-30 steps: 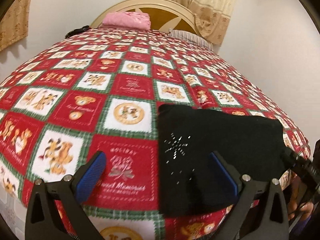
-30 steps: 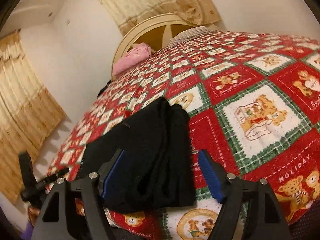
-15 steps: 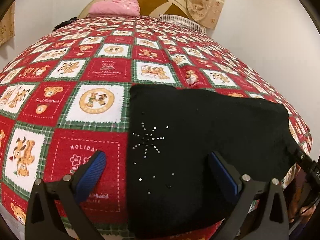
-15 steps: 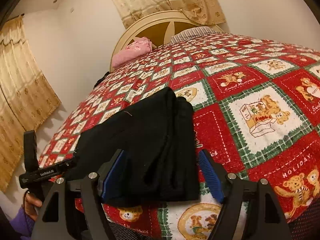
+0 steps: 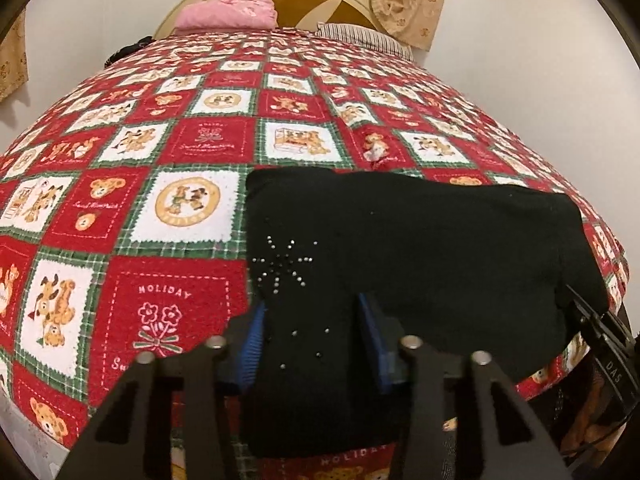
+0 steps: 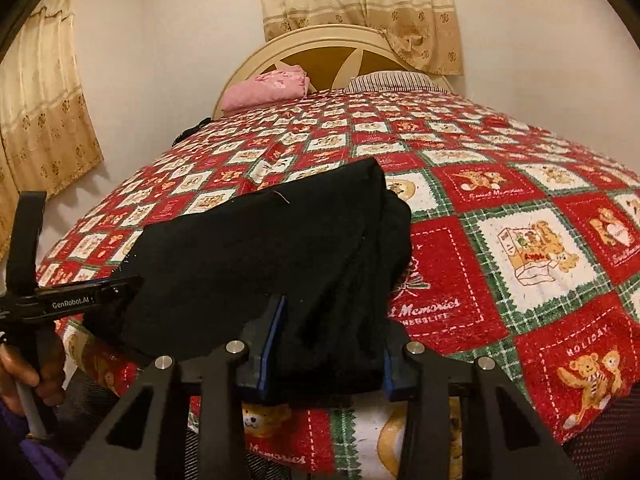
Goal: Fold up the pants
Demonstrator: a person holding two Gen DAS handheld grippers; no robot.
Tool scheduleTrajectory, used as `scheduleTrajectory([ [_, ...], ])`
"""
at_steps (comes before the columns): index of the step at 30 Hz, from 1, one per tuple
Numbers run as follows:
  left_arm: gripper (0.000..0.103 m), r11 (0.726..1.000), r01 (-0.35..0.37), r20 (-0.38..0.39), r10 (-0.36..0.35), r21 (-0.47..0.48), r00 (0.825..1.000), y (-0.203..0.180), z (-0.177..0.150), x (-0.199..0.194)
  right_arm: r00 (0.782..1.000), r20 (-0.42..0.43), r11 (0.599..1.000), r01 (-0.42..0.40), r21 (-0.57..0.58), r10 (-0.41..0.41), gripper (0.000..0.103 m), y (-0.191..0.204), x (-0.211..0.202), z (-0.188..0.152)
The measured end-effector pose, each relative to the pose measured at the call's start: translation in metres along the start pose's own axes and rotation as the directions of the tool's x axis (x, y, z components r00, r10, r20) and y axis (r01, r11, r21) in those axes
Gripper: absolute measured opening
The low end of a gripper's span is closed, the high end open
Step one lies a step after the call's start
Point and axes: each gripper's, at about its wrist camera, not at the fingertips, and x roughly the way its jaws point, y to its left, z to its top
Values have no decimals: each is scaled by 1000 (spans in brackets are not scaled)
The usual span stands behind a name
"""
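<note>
Black folded pants (image 5: pixel 420 248) with a rhinestone star lie across the near edge of the red checked bedspread (image 5: pixel 192 144). My left gripper (image 5: pixel 314 340) is closing on the pants' left end, and its blue pads press the bunched cloth from both sides. In the right wrist view the pants (image 6: pixel 260 248) show stacked folded layers at their right end. My right gripper (image 6: pixel 330 356) is closing there too, with its pads against the cloth. A hand (image 6: pixel 24 372) holds the left gripper's handle at the far left.
A pink folded cloth (image 5: pixel 228 12) and a striped pillow (image 5: pixel 360 36) lie at the rounded headboard (image 6: pixel 332 40). A dark item (image 5: pixel 128 50) sits at the bed's far left corner. Curtains (image 6: pixel 40 112) hang on the walls. The bed's edge drops just under both grippers.
Both grippers stood wide open over the pants' ends; now their jaws have narrowed onto the cloth. The left one slid right onto the pants. The right view rolled level.
</note>
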Motion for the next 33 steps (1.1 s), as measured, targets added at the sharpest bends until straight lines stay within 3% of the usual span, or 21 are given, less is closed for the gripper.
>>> scheduleTrajectory([
  [3, 21, 1000, 0, 18, -1, 10, 1000, -4, 2, -3, 999, 19, 999, 29, -31, -28, 38, 7, -3, -1],
  [5, 18, 1000, -5, 29, 5, 22, 1000, -7, 3, -6, 998, 35, 997, 53, -61, -51, 37, 13, -5, -1],
  [11, 14, 1000, 16, 62, -16, 0, 998, -3, 11, -18, 991, 109, 987, 96, -125, -83, 34, 29, -18, 5],
  [17, 14, 999, 28, 103, -25, -20, 994, 9, 26, -34, 984, 163, 983, 91, -160, -65, 33, 48, -28, 22],
  [23, 14, 998, -36, 178, 43, -45, 983, 39, 44, -54, 982, 189, 986, 5, -169, 27, 32, 78, -26, 54],
  [28, 14, 989, -106, 226, 128, -106, 966, 86, 62, -71, 973, 197, 966, -66, -248, 117, 32, 133, -3, 81],
  [33, 14, 963, -217, 275, 255, -162, 927, 142, 84, -89, 957, 164, 947, -193, -256, 240, 32, 185, 35, 117],
])
